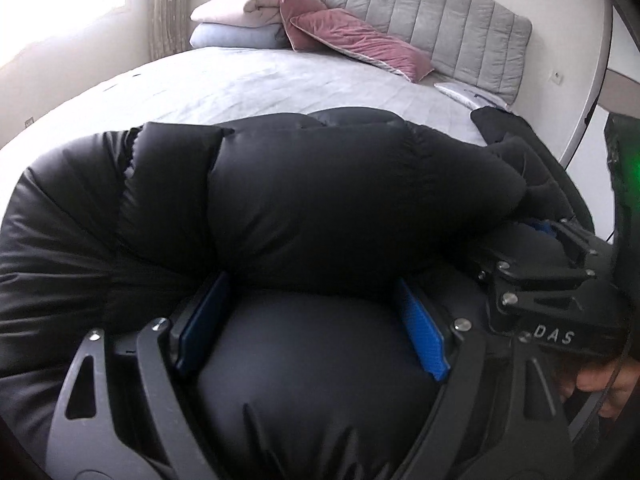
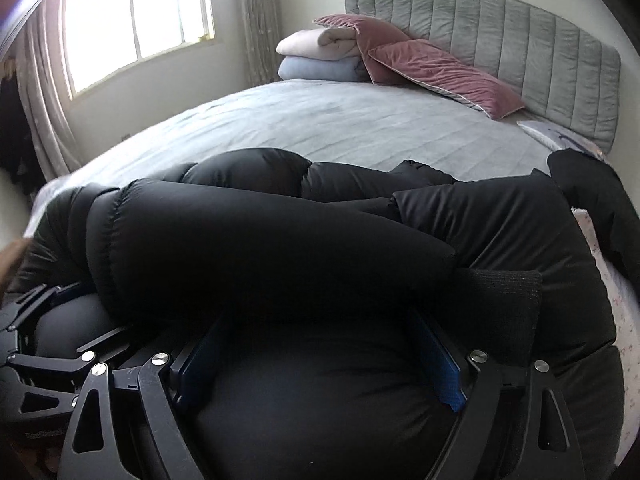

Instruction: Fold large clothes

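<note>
Left wrist view: black puffer jacket lies bunched on the near end of the bed, quilted, glossy, one sleeve folded across. Left claw is wide, pads pressed into the padding; right claw likewise wide against it. Grey sheet, grey headboard, pink pillows, folded blankets, window.
</note>
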Tool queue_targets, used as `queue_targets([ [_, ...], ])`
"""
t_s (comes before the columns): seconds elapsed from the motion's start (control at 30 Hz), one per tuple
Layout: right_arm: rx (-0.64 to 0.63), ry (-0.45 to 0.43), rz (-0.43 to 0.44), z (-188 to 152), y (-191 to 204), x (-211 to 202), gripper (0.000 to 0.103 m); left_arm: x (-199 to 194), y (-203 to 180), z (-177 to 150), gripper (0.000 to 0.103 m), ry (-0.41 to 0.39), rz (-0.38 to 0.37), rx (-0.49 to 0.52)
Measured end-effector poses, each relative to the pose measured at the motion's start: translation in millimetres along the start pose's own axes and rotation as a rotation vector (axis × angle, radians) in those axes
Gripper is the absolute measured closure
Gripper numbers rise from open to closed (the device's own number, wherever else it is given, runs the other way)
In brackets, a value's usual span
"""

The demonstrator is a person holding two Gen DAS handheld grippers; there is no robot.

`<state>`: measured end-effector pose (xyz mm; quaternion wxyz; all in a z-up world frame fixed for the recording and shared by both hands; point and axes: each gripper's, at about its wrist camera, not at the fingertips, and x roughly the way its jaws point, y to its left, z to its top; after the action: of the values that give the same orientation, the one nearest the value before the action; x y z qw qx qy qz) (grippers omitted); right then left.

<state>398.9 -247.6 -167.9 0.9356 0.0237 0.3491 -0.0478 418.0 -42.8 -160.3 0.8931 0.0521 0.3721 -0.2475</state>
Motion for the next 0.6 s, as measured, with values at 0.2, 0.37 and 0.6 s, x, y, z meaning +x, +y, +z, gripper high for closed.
queue_targets([
  [0.2, 0.011, 0.05, 0.064, 7, -4, -52, 0.013, -52, -11, 7, 0.019, 0.054, 0.049, 0.028],
  [0.37, 0.043, 0.052, 0.167, 4, -20, -131, 0.013, -113, -18, -4, 0.018, 0.088, 0.046, 0.039],
  [0.6, -0.041, 0.045, 0.136, -39, -34, -238, 0.013, -217, -9, -49, 0.008, 0.111, 0.055, -0.032],
])
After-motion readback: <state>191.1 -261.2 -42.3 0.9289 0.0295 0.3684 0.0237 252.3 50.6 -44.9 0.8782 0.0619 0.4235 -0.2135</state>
